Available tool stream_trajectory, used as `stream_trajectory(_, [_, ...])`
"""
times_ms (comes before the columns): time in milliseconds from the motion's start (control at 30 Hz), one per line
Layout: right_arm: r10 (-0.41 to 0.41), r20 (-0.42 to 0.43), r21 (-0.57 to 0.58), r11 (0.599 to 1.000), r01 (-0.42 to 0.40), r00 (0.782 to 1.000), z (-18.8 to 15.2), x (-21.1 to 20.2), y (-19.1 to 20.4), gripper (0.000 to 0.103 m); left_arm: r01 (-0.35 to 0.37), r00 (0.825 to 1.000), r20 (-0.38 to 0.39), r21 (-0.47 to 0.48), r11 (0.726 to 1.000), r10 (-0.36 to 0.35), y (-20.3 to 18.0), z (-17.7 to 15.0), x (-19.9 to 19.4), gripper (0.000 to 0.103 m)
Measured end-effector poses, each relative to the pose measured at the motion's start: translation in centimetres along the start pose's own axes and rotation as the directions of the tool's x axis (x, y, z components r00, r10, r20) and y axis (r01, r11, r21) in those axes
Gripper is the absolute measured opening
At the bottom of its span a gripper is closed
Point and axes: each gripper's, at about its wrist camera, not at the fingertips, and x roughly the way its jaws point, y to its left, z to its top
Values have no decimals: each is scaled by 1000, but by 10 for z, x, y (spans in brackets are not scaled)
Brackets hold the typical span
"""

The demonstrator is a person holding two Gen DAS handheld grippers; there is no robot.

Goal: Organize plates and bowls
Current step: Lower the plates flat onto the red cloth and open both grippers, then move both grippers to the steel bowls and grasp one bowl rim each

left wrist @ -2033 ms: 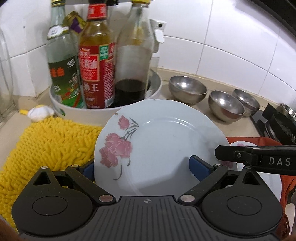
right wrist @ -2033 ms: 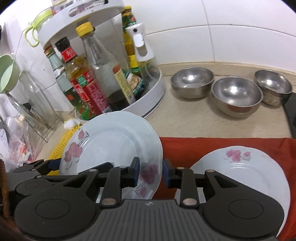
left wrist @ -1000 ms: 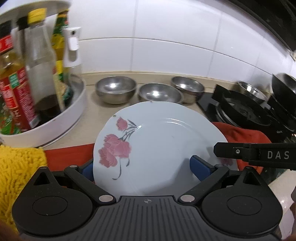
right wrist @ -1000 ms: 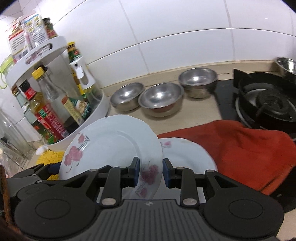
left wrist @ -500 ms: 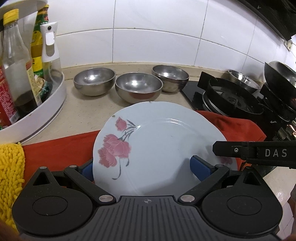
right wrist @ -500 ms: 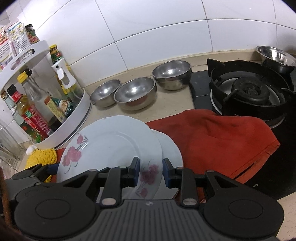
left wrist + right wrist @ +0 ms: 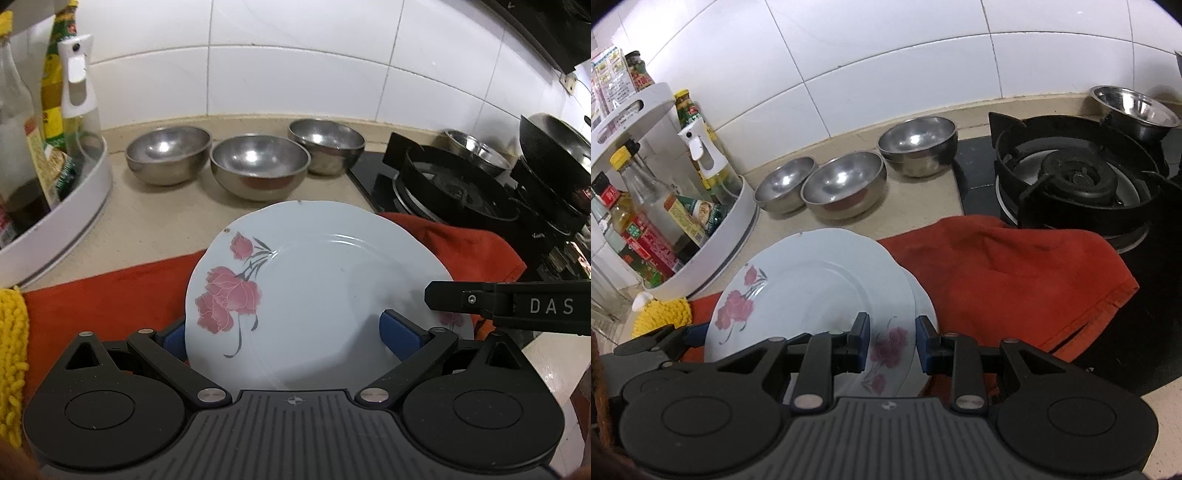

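A white plate with pink flowers [image 7: 317, 288] is held between my two grippers. My left gripper [image 7: 291, 338] has its blue pads on either side of the plate's near edge. My right gripper [image 7: 892, 341] is shut on the plate's [image 7: 812, 291] right rim and shows in the left wrist view as a black bar [image 7: 509, 302]. The plate hangs just above a second flowered plate [image 7: 925, 302] that lies on the red cloth [image 7: 1004, 273]. Three steel bowls [image 7: 258, 166] stand in a row by the wall.
A white turntable rack with bottles [image 7: 665, 206] stands at the left. A yellow mat [image 7: 663, 315] lies beside it. A black gas stove [image 7: 1078, 177] is at the right, with a steel bowl [image 7: 1134, 105] behind it and a dark pan [image 7: 554, 144].
Both grippers have carried the plate to the right, away from the bottle rack and yellow mat, until it hangs over the second plate on the red cloth.
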Motion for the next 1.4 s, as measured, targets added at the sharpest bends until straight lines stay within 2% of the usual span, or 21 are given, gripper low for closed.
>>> stream_trajectory(233, [-31, -38, 18, 999, 32, 999, -6, 9, -6, 25, 21, 999, -48, 6, 1000, -21, 2, -5, 15, 101])
stream_trajectory(367, [-41, -51, 24, 999, 42, 998, -8, 13, -6, 25, 17, 999, -42, 29, 999, -16, 1, -5, 18, 102])
stream_trajectory(633, [-79, -42, 47, 996, 81, 996, -7, 19, -10, 25, 38, 999, -39, 85, 996, -35, 0, -4, 24, 99])
stream_trajectory(900, [-130, -10, -16, 991, 129, 992, -2, 19, -3, 25, 60, 998, -40, 52, 997, -58, 17, 3, 25, 99])
stream_trajectory(1033, [-114, -36, -19, 993, 113, 993, -1, 29, -10, 26, 16, 999, -52, 14, 1000, -15, 29, 7, 29, 99])
stream_trajectory(1167, [-57, -48, -64, 997, 53, 997, 8, 39, -10, 27, -54, 998, -41, -16, 998, 53, 32, 15, 30, 99])
stream_trajectory(1400, [51, -52, -109, 992, -56, 997, 42, 48, -18, 27, -143, 990, 4, -48, 989, 143, 31, 38, 28, 99])
